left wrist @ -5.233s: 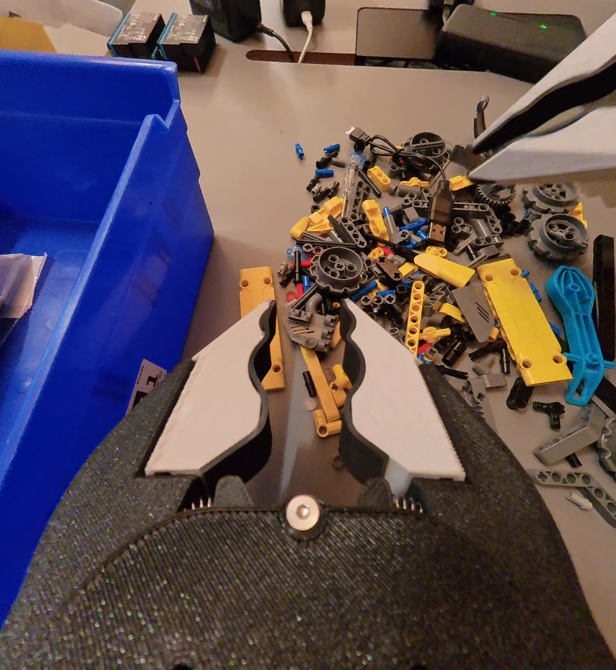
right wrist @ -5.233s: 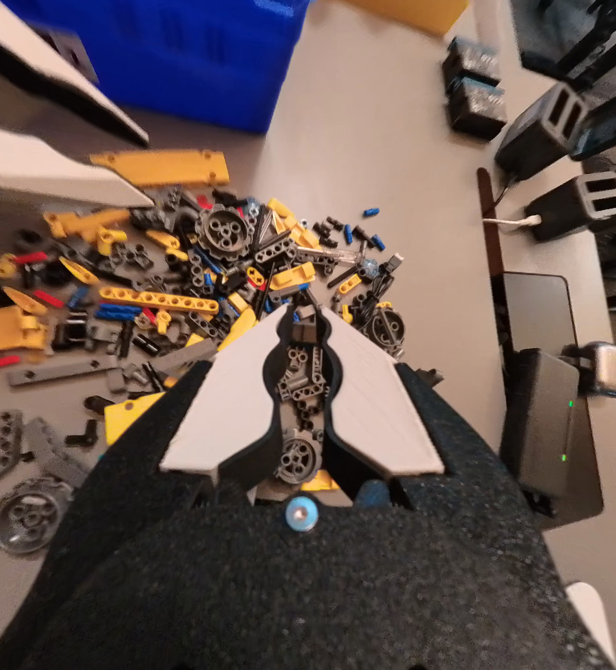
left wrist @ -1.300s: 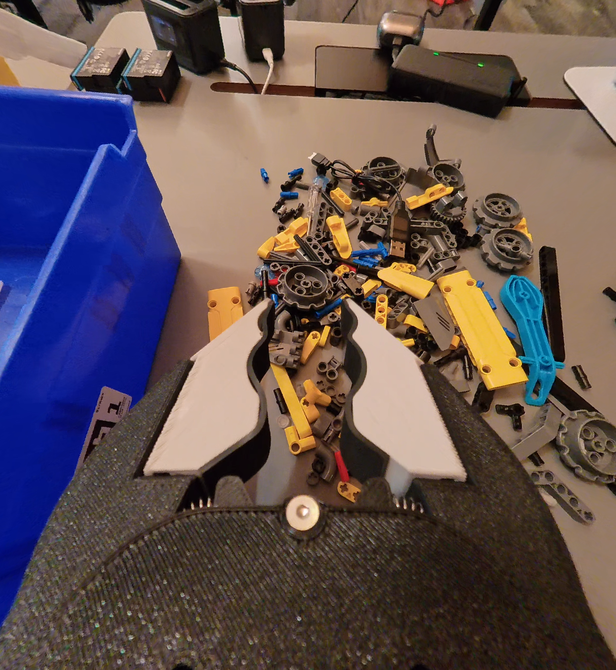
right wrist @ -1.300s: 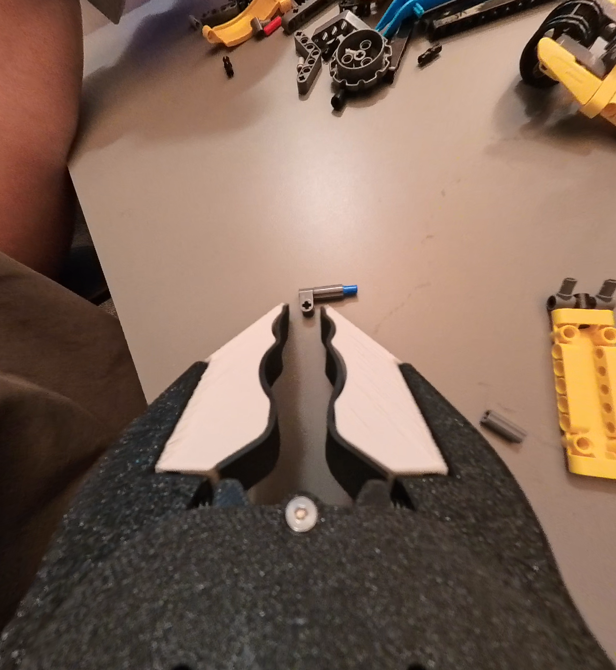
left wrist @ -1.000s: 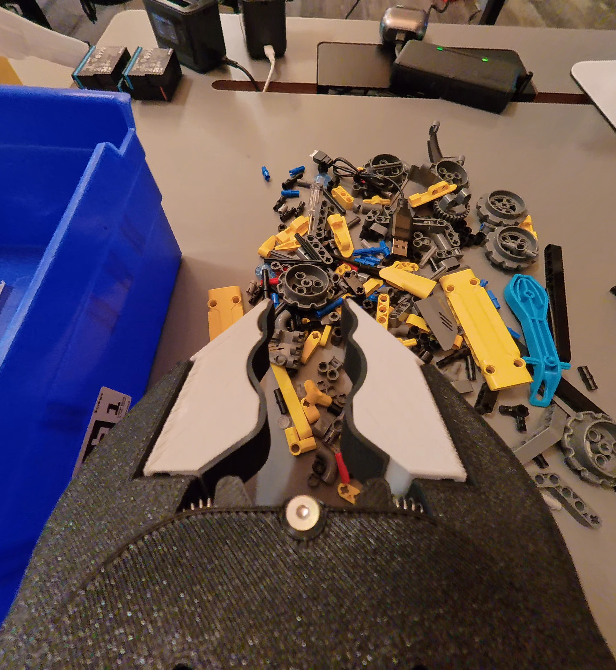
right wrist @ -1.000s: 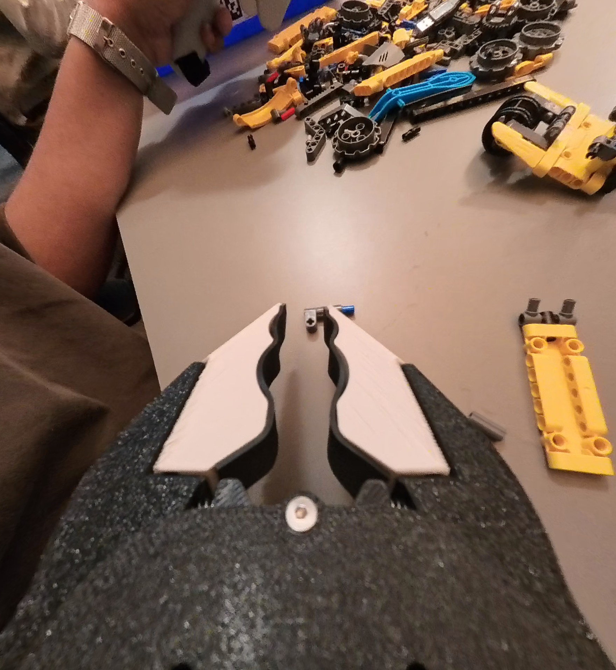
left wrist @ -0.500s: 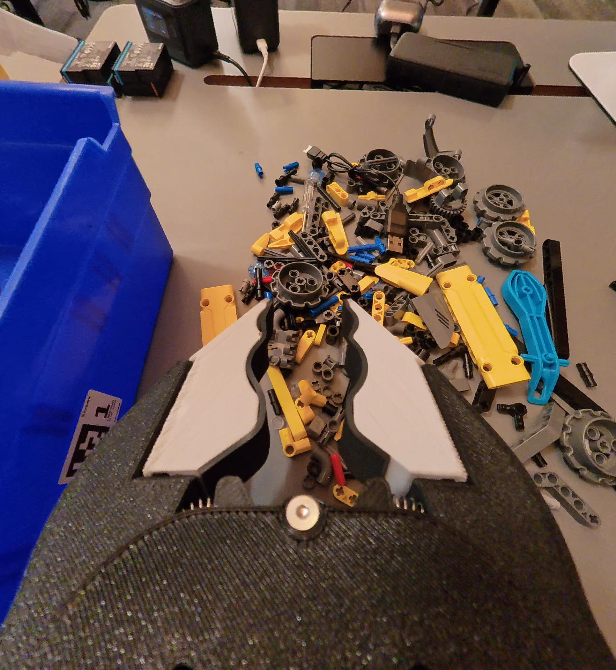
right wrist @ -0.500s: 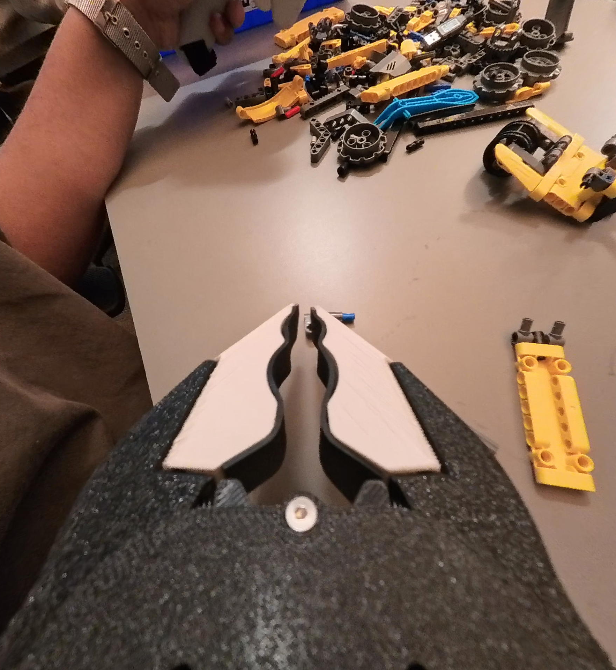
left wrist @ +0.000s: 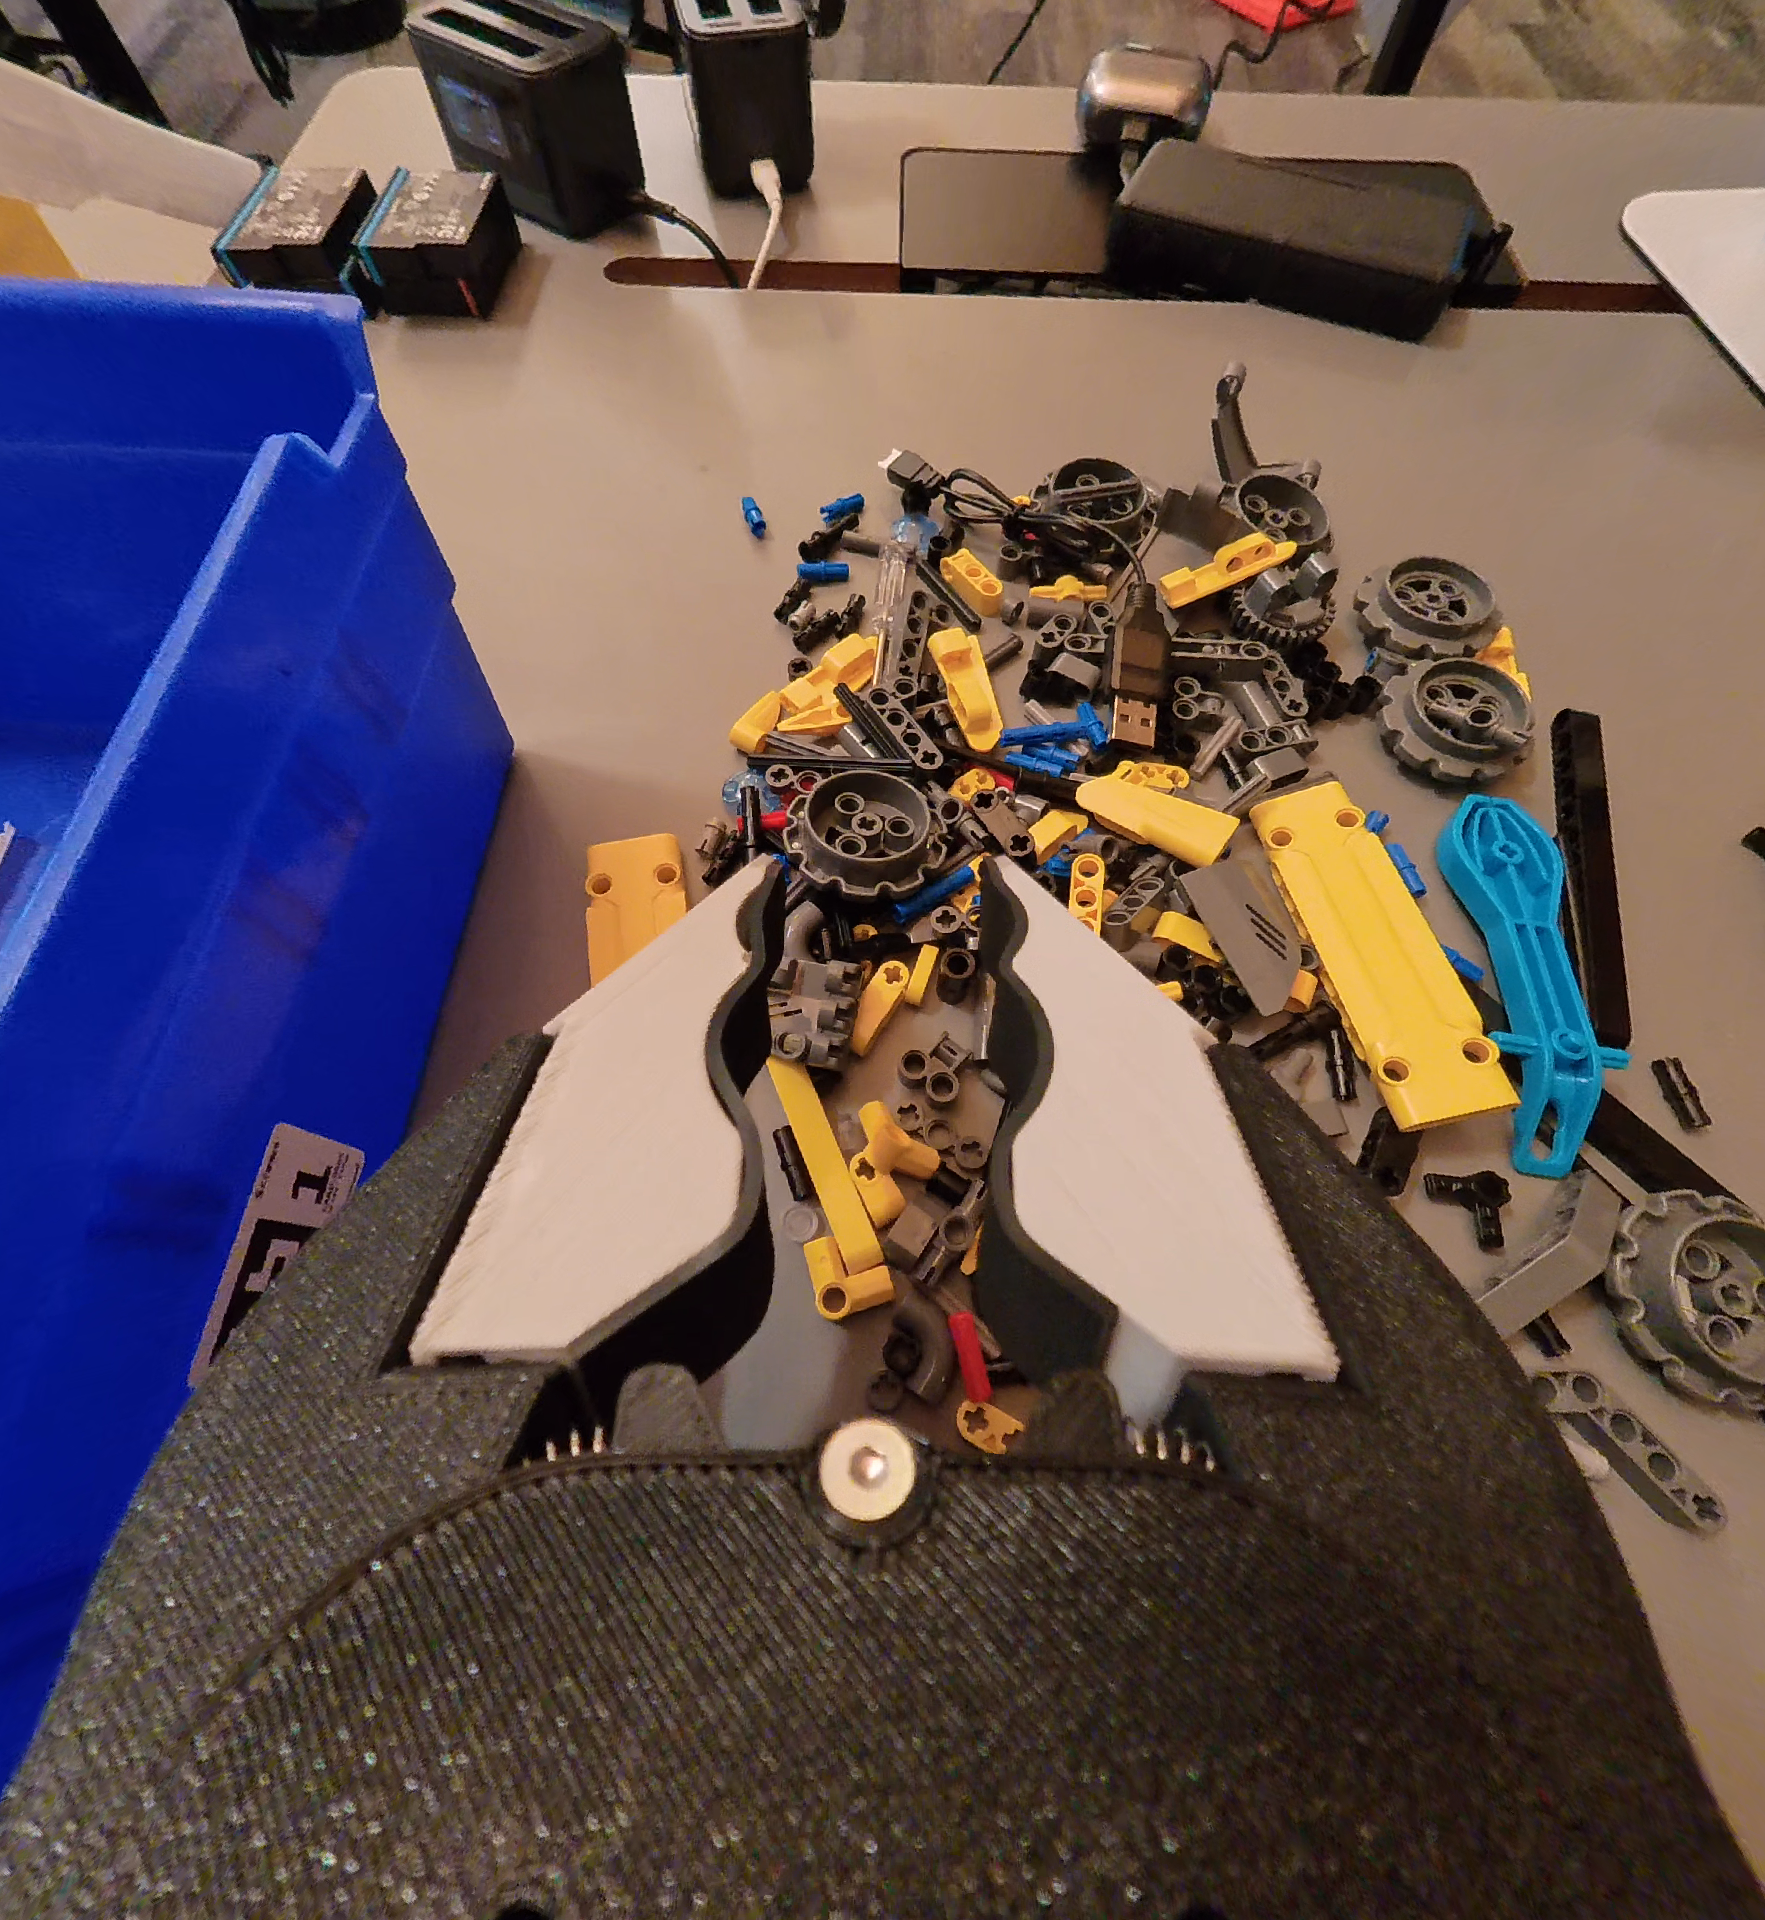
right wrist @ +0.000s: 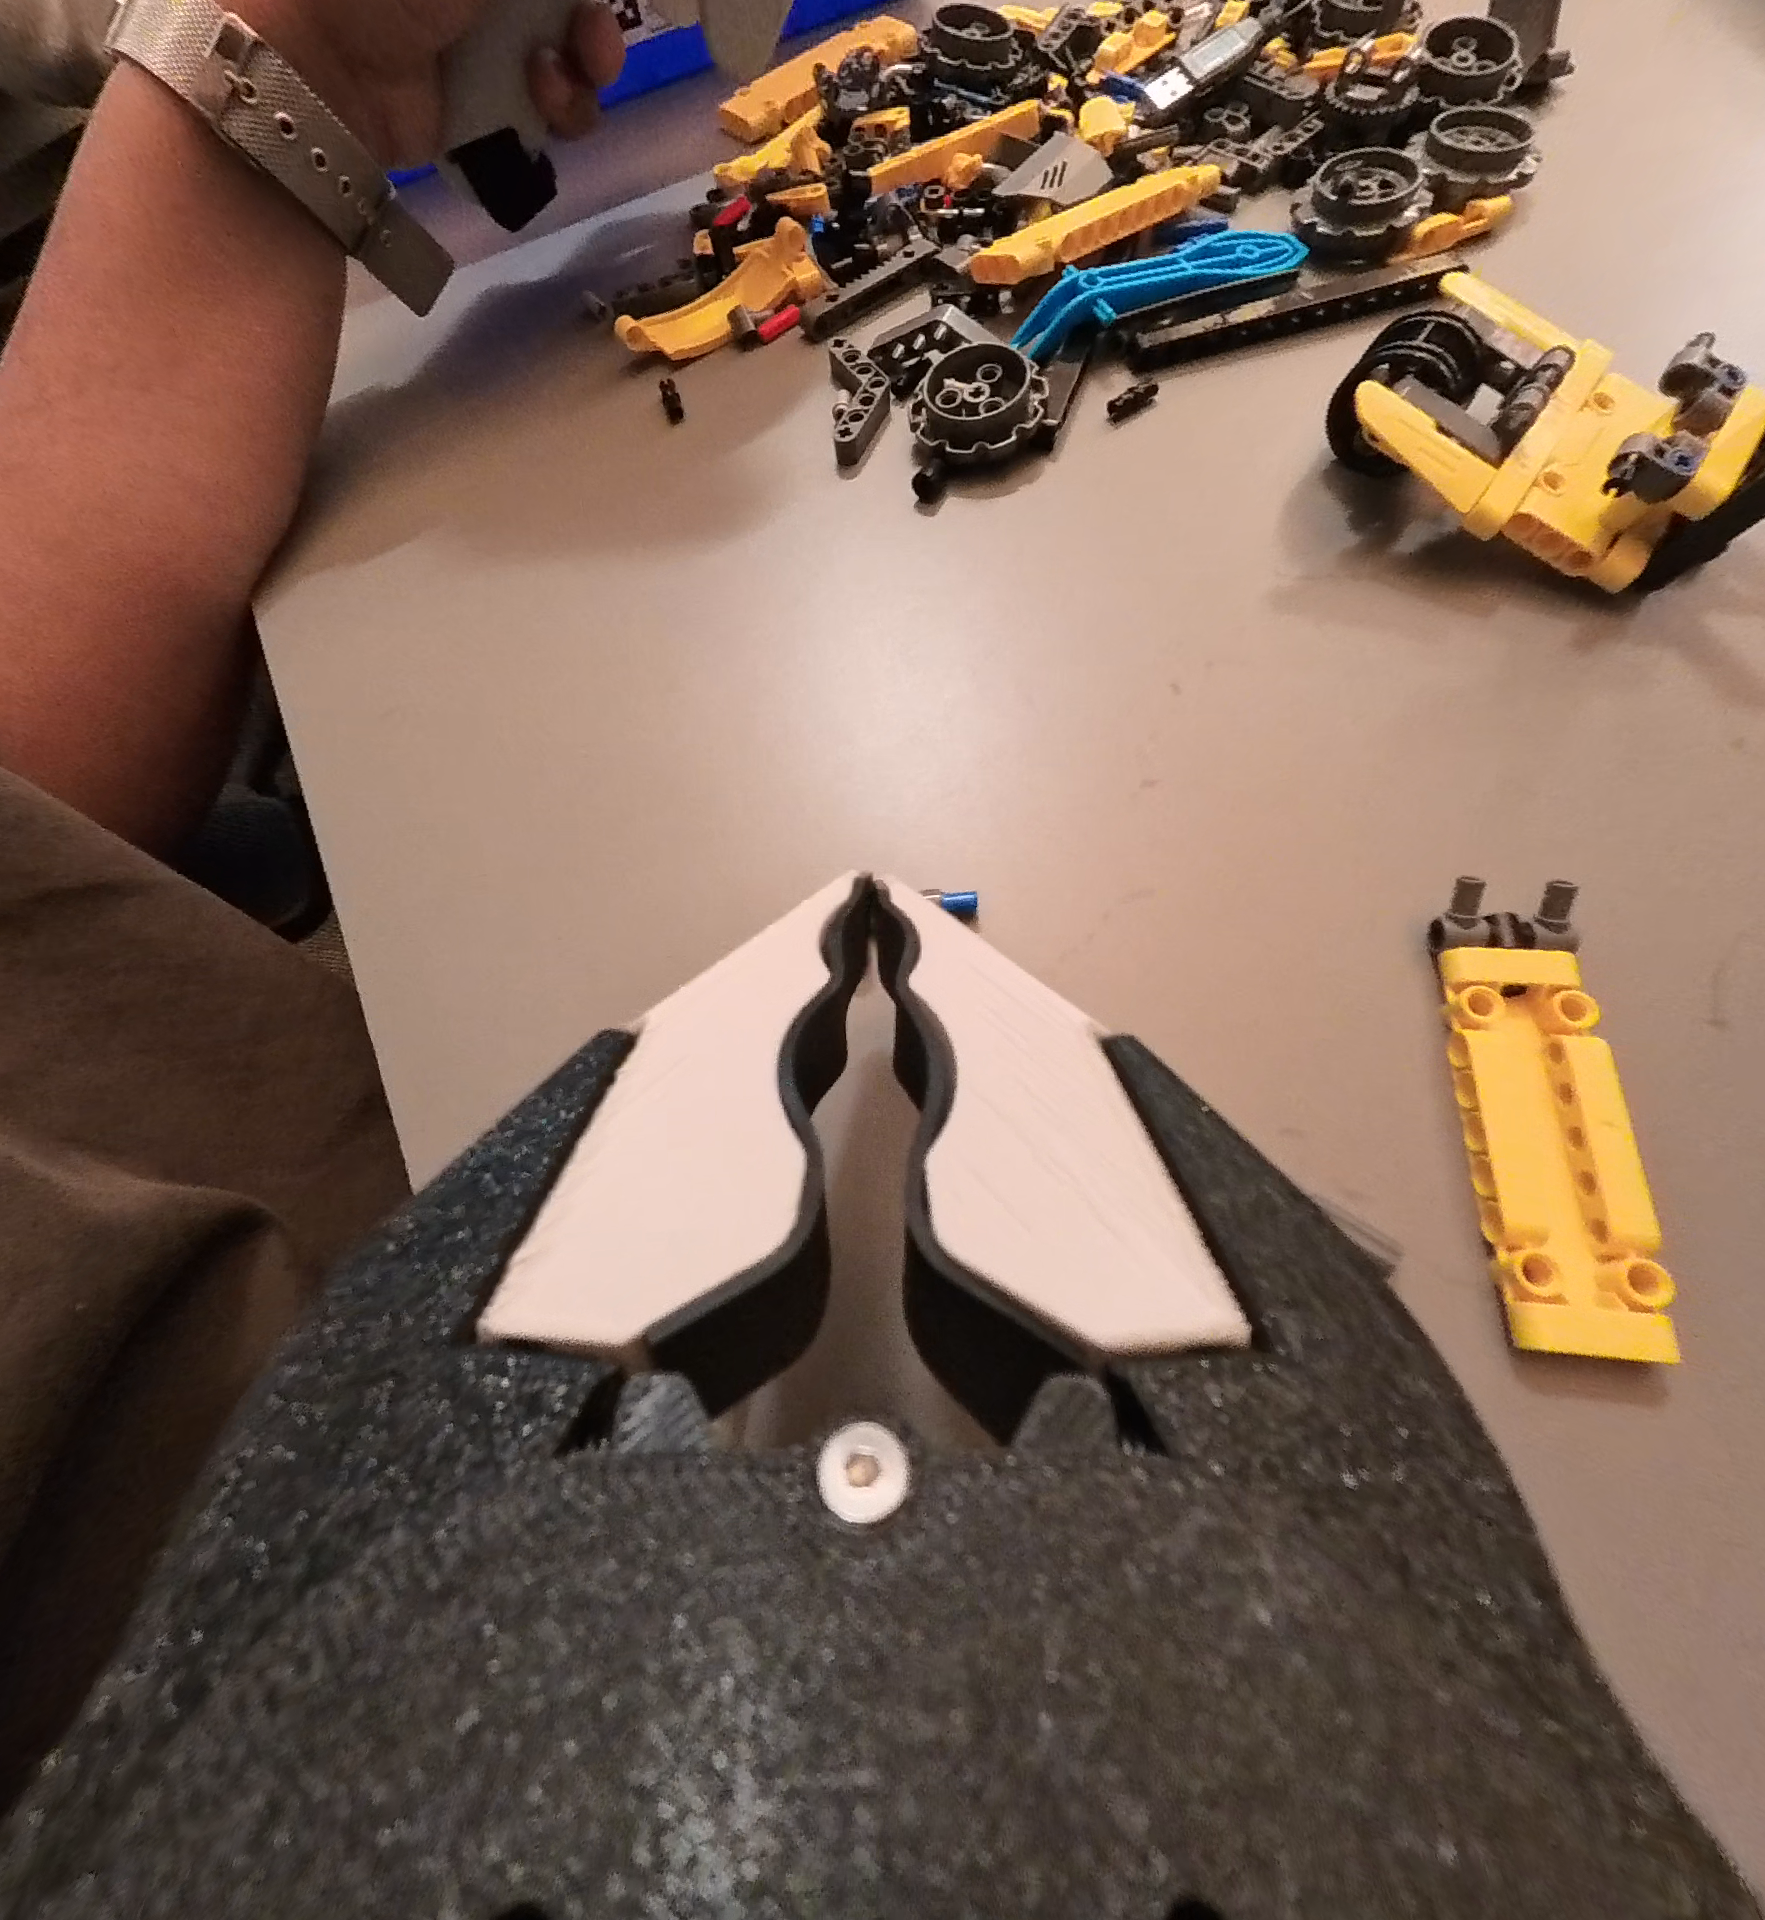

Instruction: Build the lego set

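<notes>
Left gripper (left wrist: 880, 883) is being held spread apart above the heap of loose building parts (left wrist: 1117, 790) on the grey table (left wrist: 597, 436), beside the blue bin (left wrist: 182, 779). Right gripper (right wrist: 870, 896) is being kept clamped on a small grey pin with a blue tip (right wrist: 953, 898) near the table's front edge. Black chargers (left wrist: 535, 104) are being seen along the far edge.

Grey table (left wrist: 597, 436), matte, warm overhead light glaring softly on its top. Long cable slot (left wrist: 961, 275) near the far edge. Second grey desk (left wrist: 961, 114) behind, carrying black charger blocks (left wrist: 525, 109) and a black power brick (left wrist: 1293, 234). Grey carpeted floor (left wrist: 1636, 52) beyond, dim.
</notes>
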{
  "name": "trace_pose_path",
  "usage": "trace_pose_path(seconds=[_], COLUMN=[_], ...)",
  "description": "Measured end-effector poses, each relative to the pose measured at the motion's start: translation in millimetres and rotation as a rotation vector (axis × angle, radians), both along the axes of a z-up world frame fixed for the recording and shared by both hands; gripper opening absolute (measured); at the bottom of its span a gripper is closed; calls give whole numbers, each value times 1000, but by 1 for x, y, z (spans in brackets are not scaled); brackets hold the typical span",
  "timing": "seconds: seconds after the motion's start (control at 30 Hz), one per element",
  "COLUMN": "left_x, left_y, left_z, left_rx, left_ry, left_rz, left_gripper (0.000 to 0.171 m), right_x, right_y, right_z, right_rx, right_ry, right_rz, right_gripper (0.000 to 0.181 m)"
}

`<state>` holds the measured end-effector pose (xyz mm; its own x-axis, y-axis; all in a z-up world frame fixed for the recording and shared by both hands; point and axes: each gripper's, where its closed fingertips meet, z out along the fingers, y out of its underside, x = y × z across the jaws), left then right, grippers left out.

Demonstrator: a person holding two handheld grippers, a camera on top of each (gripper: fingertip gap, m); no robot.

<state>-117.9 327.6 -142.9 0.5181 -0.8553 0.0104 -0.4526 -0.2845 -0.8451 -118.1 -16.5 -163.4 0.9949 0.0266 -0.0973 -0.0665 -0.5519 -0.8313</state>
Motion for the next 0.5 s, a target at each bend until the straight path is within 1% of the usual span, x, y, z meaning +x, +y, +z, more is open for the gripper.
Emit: trace_pose_path(seconds=[0.33,0.5], left_x=[0,0], left_y=[0,0], left_z=[1,1], left_rx=[9,11], left_ry=[1,3], left_rz=[0,-2], left_gripper=[34,34], right_x=[0,4], right_y=[1,0], right_z=[-3,-2], right_rx=[-20,-14], right_ry=[-37,-34], right_rz=[-4,-27], right_gripper=[0,0])
